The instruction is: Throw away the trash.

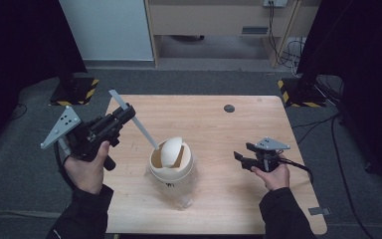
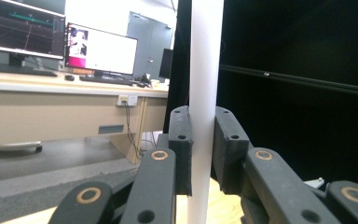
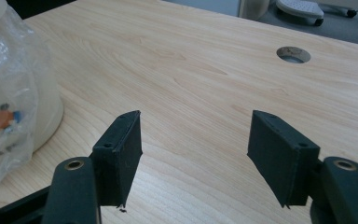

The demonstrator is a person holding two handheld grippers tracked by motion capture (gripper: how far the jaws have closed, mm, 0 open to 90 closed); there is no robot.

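Observation:
A small cream bin [image 1: 172,169] with a tilted white swing lid [image 1: 170,151] stands mid-table, and a clear plastic bag [image 1: 185,195] hangs around it. My left gripper [image 1: 127,113] is left of the bin and shut on a long white strip [image 1: 142,131]. The strip slants down toward the bin's rim. In the left gripper view the strip [image 2: 205,60] runs upright between the closed pads of that gripper [image 2: 204,126]. My right gripper [image 1: 240,155] hovers right of the bin. Its jaws [image 3: 196,140] stand open over bare wood. The bin [image 3: 46,109] and bag [image 3: 7,88] lie to its left.
The wooden table [image 1: 219,124] has a round cable hole [image 1: 229,108] near its far edge, seen also as the hole [image 3: 293,54] in the right gripper view. Black stands on hazard-striped bases [image 1: 74,89] flank the far corners. Grey carpet surrounds the table.

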